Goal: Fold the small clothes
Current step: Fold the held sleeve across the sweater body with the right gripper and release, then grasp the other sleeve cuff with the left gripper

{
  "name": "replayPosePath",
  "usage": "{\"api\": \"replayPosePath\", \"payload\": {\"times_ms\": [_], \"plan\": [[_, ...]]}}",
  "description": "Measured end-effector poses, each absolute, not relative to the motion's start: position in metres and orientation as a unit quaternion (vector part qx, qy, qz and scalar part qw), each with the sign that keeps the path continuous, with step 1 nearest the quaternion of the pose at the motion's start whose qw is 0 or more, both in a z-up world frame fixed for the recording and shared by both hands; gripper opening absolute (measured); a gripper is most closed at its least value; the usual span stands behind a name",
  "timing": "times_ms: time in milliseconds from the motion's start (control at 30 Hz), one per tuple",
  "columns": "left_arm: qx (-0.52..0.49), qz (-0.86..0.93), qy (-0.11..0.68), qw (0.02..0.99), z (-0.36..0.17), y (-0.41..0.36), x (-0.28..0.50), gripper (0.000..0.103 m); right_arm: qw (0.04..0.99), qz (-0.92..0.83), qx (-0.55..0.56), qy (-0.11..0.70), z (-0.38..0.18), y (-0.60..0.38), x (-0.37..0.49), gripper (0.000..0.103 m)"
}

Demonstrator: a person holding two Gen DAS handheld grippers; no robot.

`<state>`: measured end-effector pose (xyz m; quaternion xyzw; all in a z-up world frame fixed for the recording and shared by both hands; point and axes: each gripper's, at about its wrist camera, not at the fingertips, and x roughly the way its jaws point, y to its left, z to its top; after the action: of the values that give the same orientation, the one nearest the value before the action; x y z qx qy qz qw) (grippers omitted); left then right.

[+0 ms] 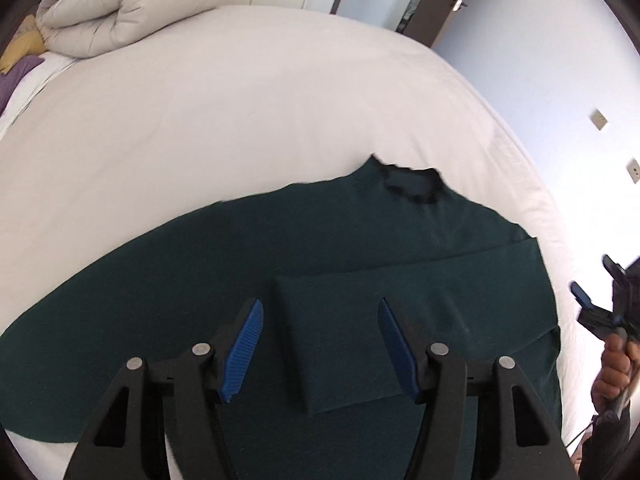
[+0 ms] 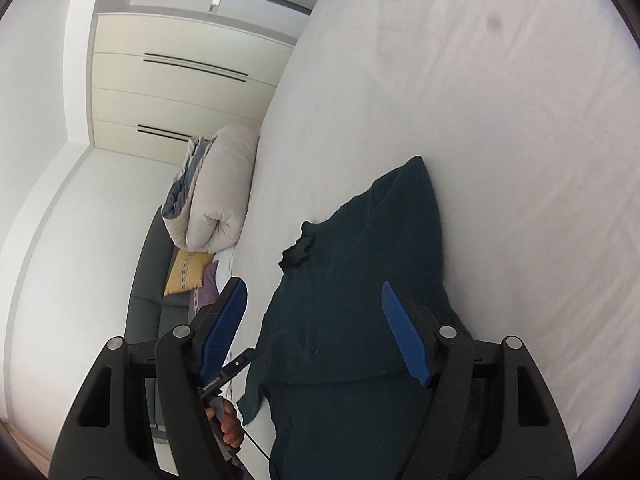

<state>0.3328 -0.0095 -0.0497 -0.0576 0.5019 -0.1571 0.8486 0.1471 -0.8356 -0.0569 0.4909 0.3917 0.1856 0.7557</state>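
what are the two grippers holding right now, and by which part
Nothing. The left gripper stands open above the sleeve folded across the green sweater, pads clear of it. The right gripper is open too, with nothing between its pads.

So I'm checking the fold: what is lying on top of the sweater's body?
One sleeve lies folded across the sweater, its cuff end near the middle. The white bed shows around it. Whatever is beneath the sleeve or the sweater is covered.
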Motion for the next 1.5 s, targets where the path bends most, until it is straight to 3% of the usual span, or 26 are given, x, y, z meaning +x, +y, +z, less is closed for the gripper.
{"api": "replayPosePath", "payload": {"times_ms": [267, 800, 933, 1067, 1100, 1267, 1367, 1500], "plan": [[-0.027, -0.154, 0.523, 0.838, -0.101, -0.038, 0.345, 0.061, 0.723, 0.177, 0.517, 0.423, -0.113, -0.832, 0.221, 0.068], [-0.023, -0.143, 0.491, 0.859, -0.105, -0.054, 0.338, 0.068, 0.728, 0.211, 0.439, 0.483, -0.114, -0.813, 0.135, 0.068], [-0.122, -0.145, 0.477, 0.858, -0.084, -0.012, 0.313, 0.069, 0.729, 0.201, 0.454, 0.472, -0.117, -0.82, 0.124, 0.068], [-0.241, -0.118, 0.403, 0.875, -0.056, 0.074, 0.263, 0.09, 0.764, 0.195, 0.466, 0.401, -0.069, -0.816, 0.094, 0.07], [-0.266, -0.104, 0.384, 0.878, -0.052, 0.1, 0.248, 0.091, 0.767, 0.2, 0.472, 0.387, -0.057, -0.812, 0.086, 0.07], [-0.454, -0.024, 0.324, 0.829, -0.078, 0.244, 0.179, 0.09, 0.763, 0.229, 0.481, 0.366, -0.023, -0.775, 0.059, 0.07], [-0.546, 0.025, 0.308, 0.779, -0.115, 0.312, 0.148, 0.079, 0.755, 0.244, 0.48, 0.375, -0.013, -0.744, 0.051, 0.07], [-0.642, 0.067, 0.261, 0.717, -0.155, 0.367, 0.115, 0.076, 0.751, 0.26, 0.471, 0.383, 0.0, -0.708, 0.042, 0.07]]}}
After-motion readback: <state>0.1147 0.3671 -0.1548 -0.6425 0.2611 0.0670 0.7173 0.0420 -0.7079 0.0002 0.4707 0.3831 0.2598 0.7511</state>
